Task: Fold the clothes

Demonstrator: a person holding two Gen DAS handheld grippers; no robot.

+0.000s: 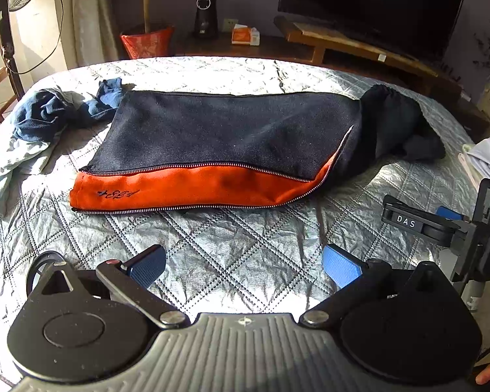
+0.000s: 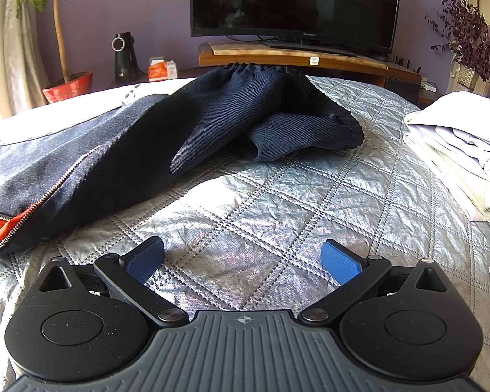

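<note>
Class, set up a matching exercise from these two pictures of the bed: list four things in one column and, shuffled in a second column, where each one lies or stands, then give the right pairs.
Things
1. Navy jacket with orange lining
2. Crumpled blue clothes
3. Folded pale stack
4. Red plant pot

Places
A. On the floor beyond the bed, by the curtain
B. Spread across the middle of the quilt, zip open
C. At the bed's right edge
D. In a heap at the bed's left side

Pairs: 1-B, 2-D, 3-C, 4-A
</note>
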